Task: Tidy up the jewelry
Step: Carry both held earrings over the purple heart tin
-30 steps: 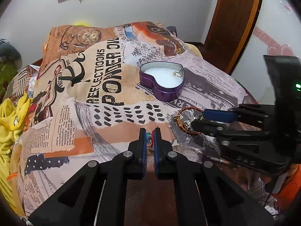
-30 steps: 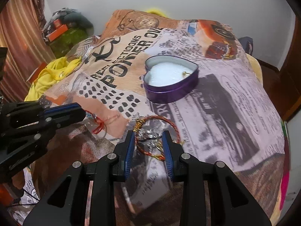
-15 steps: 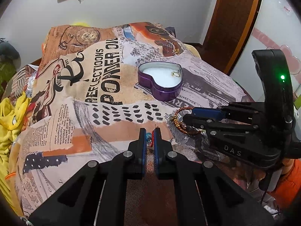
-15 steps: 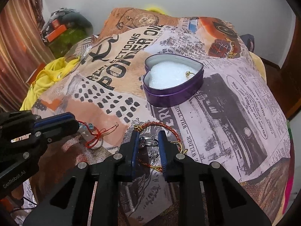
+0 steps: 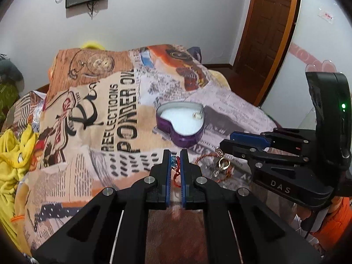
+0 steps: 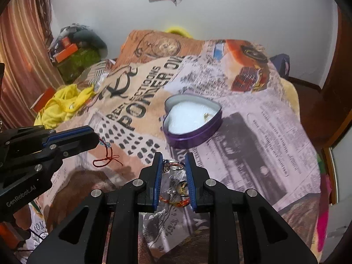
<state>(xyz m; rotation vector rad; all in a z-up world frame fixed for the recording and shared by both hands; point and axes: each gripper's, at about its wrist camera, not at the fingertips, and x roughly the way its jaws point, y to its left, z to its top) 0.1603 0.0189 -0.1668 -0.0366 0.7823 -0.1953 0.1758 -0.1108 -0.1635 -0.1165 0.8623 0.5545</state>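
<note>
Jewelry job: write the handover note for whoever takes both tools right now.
Left tool: shut on the red string bracelet, lifted, cord dangling above the blanket.
Right tool: shut on a silver ring, raised off the blanket.
Purple heart tin: open, ahead of both tools, white lining, one small gold piece already inside.
Still on the blanket beneath the right tool: an orange beaded bracelet, a gold ring and some small silvery bits.
Done: one piece stowed, two picked up.
Left: drop both held pieces into the tin, then collect the rest.
</note>
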